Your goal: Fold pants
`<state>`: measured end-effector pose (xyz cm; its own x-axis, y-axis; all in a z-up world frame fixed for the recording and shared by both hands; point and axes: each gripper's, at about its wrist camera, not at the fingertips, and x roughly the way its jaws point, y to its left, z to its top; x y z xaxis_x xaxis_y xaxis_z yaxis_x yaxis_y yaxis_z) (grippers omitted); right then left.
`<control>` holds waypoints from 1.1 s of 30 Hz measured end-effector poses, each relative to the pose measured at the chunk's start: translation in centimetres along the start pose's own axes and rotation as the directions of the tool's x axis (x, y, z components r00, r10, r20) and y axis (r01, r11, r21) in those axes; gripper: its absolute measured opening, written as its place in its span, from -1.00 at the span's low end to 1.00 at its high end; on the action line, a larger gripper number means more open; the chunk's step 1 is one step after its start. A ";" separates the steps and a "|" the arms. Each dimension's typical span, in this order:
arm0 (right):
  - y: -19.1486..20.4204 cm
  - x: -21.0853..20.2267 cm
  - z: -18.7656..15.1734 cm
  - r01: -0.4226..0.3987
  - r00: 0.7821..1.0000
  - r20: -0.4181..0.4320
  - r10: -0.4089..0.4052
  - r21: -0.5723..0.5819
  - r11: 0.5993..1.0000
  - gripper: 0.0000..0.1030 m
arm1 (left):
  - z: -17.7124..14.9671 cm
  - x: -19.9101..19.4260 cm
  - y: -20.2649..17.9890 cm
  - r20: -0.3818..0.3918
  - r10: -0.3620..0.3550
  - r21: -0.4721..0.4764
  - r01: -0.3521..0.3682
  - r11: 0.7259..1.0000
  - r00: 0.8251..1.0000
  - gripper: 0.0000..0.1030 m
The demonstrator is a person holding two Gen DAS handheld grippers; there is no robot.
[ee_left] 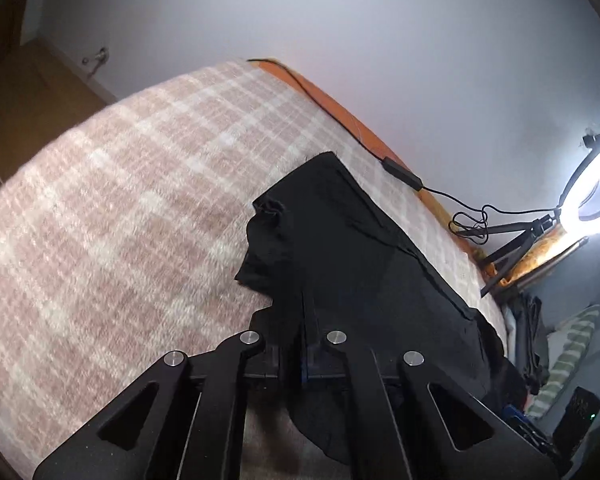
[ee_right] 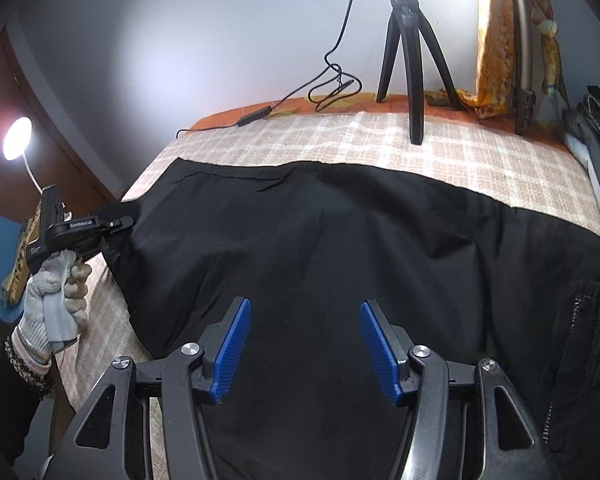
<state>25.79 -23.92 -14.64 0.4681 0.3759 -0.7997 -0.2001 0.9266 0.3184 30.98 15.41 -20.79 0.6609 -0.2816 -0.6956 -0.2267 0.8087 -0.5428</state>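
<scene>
Left gripper (ee_right: 118, 224) clamped shut on left edge of black fabric pants (ee_right: 320, 240), pinning corner for fold. Right gripper (ee_right: 305, 350) jaws apart, hovering above near cloth, nothing held. Pants spread flat across checked pink-beige blanket (ee_right: 440, 148), ready to double over.

a bed (ee_right: 460, 152) under a pink-and-cream checked blanket (ee_left: 120, 200) carries the things. black pants (ee_right: 320, 240) lie spread across the blanket. a small black tripod (ee_right: 410, 60) stands near the far edge, and a black cable (ee_right: 260, 112) runs along the orange sheet (ee_right: 228, 114) by the wall.
</scene>
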 end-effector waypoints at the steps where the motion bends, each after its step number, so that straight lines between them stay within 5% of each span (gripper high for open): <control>1: 0.0 0.0 0.0 0.001 1.000 -0.001 -0.001 0.000 1.000 0.16 | 0.0 -0.2 -0.7 0.015 0.010 0.038 -0.010 0.999 1.000 -0.98; 5: -0.5 0.0 0.1 -0.013 1.000 -0.001 0.013 0.030 0.999 0.16 | -0.8 -1.6 -5.1 0.093 0.028 0.247 -0.050 0.968 0.995 -0.98; 11: -1.7 -0.2 0.7 -0.057 0.998 0.003 0.057 0.088 0.995 0.16 | -3.6 -2.8 -11.5 0.149 0.001 0.513 -0.079 0.854 0.989 -0.95; 18: -2.5 0.7 3.0 -0.196 0.980 0.009 0.197 0.168 0.966 0.20 | -8.3 -1.2 -16.3 0.061 -0.055 0.658 0.001 0.753 0.997 -0.95; 23: -2.0 3.1 5.8 -0.302 0.951 0.008 0.308 0.225 0.926 0.41 | -10.7 0.1 -18.2 -0.020 -0.087 0.670 0.078 0.738 0.996 -0.95; 28: -1.8 6.9 7.7 -0.364 0.919 -0.030 0.393 0.318 0.876 0.41 | -11.6 -0.2 -19.4 -0.052 -0.118 0.667 0.122 0.735 0.992 -0.95; 33: -2.1 9.7 8.8 -0.407 0.889 -0.025 0.458 0.418 0.812 0.16 | -12.8 -0.9 -20.3 -0.077 -0.134 0.695 0.150 0.703 0.988 -0.95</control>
<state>38.34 -22.09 -18.61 0.3025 0.7583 -0.5775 0.0064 0.6043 0.7967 25.89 -7.35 -15.18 0.6279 -0.4267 -0.6509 0.4370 0.8853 -0.1588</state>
